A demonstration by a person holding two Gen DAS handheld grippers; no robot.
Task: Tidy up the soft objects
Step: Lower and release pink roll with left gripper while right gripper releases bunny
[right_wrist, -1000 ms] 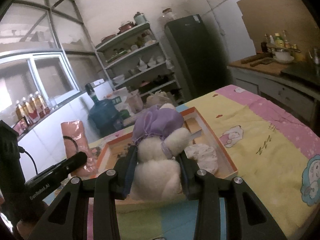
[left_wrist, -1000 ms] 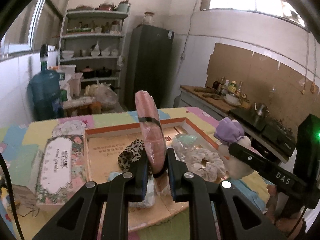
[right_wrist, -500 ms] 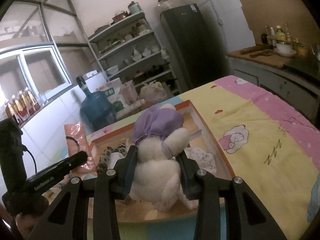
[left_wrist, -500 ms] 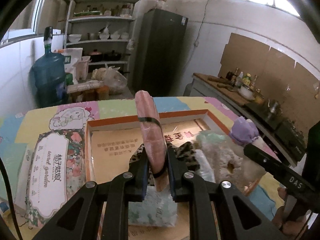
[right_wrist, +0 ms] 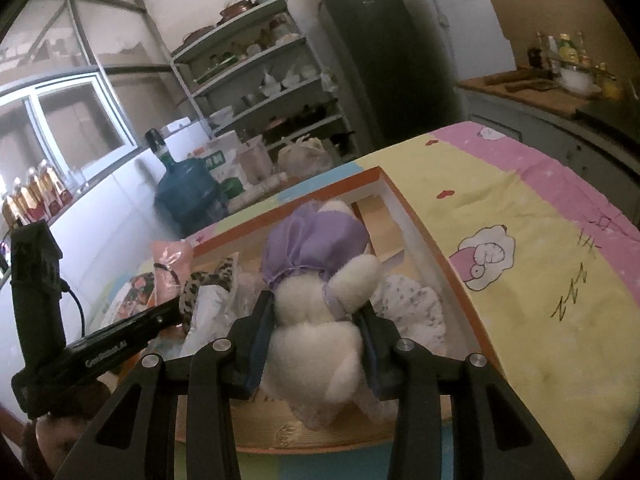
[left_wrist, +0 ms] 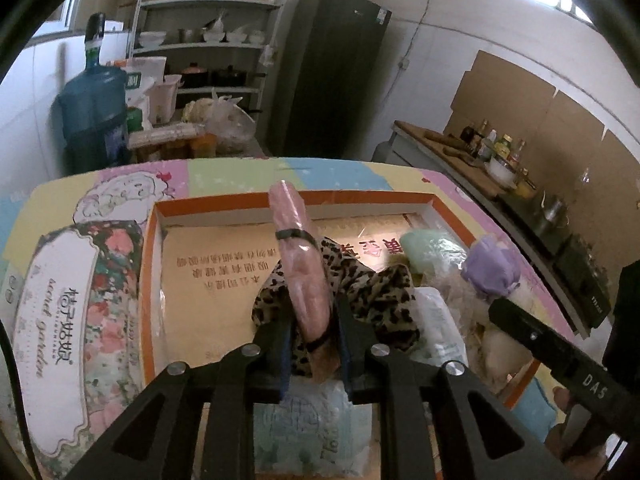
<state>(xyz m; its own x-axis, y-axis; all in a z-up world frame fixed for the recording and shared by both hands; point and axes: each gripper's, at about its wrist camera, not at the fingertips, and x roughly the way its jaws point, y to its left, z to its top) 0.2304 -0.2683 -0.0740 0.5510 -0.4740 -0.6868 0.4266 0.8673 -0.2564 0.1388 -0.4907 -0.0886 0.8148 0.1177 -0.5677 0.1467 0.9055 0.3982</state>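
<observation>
Both tools grip over the box (right_wrist: 448,264): left (left_wrist: 312,332), loosening, pink pack (left_wrist: 300,264); right (right_wrist: 316,320) plush toy (right_wrist: 316,312).

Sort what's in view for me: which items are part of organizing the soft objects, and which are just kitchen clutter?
Job:
pink pack between left gripper pads
white plush toy in right gripper
orange-rimmed box
leopard-print cloth

Lying about:
floral tissue pack
water jug
fridge
shelf rack

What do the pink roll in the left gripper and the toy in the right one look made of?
Pink roll: glossy, wrinkled film wrap over something soft, likely plastic, cinched by a black band. White plush toy: fuzzy pile fabric, matte; its purple cap looks like thin satiny cloth, gathered at the edge.
</observation>
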